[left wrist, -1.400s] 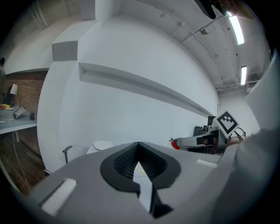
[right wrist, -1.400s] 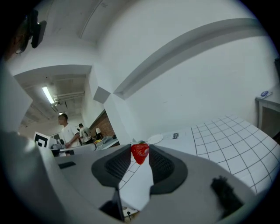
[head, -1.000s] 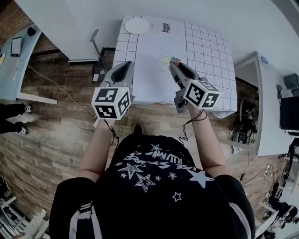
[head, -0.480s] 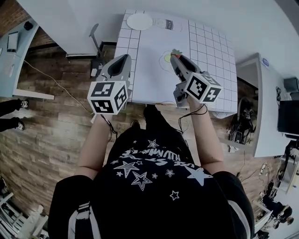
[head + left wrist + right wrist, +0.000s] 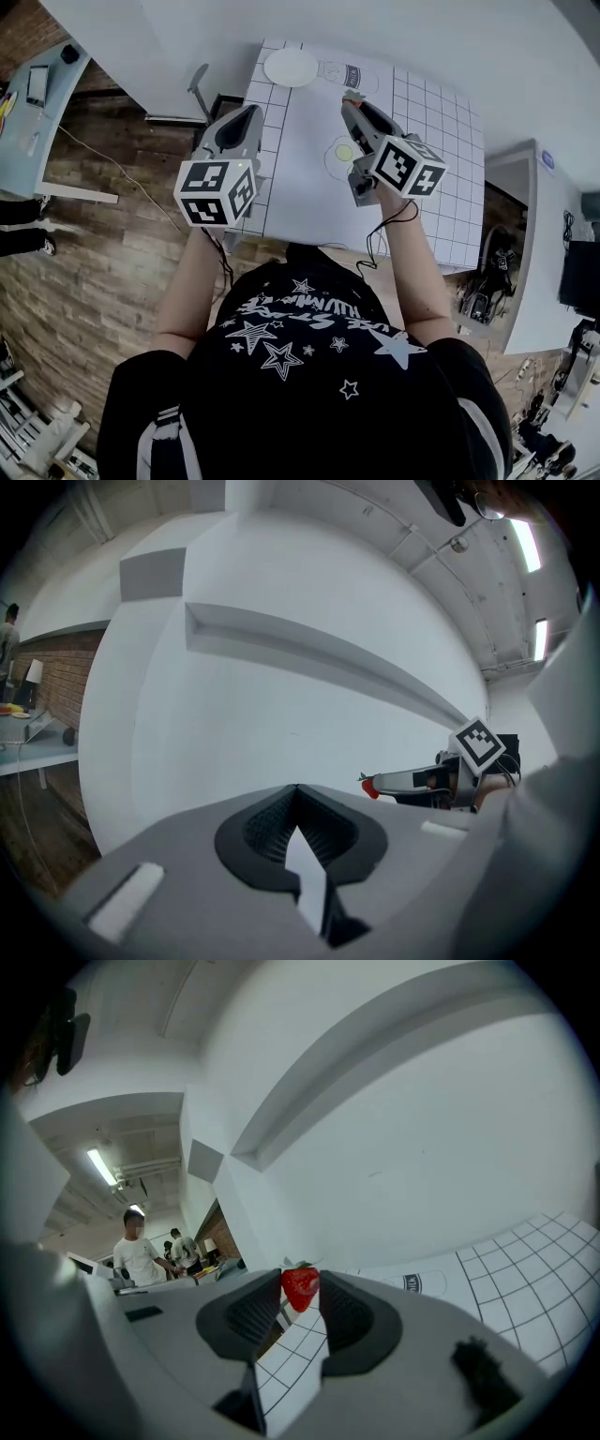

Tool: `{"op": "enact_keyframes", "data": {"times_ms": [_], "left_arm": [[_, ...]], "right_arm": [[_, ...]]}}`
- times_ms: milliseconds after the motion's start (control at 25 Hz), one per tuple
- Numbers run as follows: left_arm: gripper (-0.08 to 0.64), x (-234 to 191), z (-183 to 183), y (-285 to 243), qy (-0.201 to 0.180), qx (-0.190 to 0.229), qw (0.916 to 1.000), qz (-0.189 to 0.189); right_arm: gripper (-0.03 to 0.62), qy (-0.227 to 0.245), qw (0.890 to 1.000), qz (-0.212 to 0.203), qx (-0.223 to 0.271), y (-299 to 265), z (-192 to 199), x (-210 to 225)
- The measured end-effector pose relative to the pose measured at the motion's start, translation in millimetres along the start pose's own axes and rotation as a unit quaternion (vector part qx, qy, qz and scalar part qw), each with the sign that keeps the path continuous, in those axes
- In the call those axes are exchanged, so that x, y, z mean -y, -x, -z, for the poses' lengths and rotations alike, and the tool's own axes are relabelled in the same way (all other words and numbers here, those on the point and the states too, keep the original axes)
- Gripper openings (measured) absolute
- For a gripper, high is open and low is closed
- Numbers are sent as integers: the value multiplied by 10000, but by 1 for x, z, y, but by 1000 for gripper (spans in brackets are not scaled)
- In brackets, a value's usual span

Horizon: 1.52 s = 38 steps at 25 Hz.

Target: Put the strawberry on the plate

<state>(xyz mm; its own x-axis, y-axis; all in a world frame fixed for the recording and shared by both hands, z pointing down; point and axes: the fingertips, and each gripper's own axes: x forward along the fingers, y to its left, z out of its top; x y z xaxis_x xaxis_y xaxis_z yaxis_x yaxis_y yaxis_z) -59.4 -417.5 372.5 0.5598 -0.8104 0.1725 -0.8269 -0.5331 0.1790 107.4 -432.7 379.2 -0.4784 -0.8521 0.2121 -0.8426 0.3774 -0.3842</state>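
Observation:
A red strawberry (image 5: 300, 1288) sits between the pads of my right gripper (image 5: 301, 1296), which is shut on it. In the head view that right gripper (image 5: 352, 99) hangs over the far part of the white gridded table (image 5: 422, 131), with the strawberry (image 5: 353, 95) at its tip. It is to the right of the round white plate (image 5: 291, 67), which stands near the far edge. My left gripper (image 5: 247, 114) is over the table's left edge, shut and holding nothing. In the left gripper view its jaws (image 5: 296, 789) meet, and the strawberry (image 5: 371, 786) shows at the right.
A small yellow-green round spot (image 5: 344, 152) lies on the table below the right gripper. A printed label (image 5: 349, 75) sits beside the plate. Another white table (image 5: 530, 234) stands to the right, a grey one (image 5: 37, 122) to the left. People (image 5: 139, 1252) stand far off.
My right gripper has carried the strawberry away from the yellow-green spot toward the far side of the table, nearer the plate. The left gripper has kept its place beside it.

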Motion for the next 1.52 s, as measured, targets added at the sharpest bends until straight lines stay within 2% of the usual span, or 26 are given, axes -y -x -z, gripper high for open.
{"op": "enact_keyframes", "data": {"times_ms": [320,600,1000,1520], "left_arm": [[8,-29,-6,-61,255,-179,9992,-251],[8,-59,-6,-119,159,-346,9983,-440],[8,-93,33,-160,380,-818,9933,-720],[8,-115,73,-178,507,-1186,9877,-886]], "right_arm": [[137,0,9998,-137,-162,-64,-19,41],[136,-34,9986,-318,-424,-130,-17,67],[135,204,9920,-606,-1090,-211,26,74],[137,1101,9723,-400,-2021,-274,100,92]]}}
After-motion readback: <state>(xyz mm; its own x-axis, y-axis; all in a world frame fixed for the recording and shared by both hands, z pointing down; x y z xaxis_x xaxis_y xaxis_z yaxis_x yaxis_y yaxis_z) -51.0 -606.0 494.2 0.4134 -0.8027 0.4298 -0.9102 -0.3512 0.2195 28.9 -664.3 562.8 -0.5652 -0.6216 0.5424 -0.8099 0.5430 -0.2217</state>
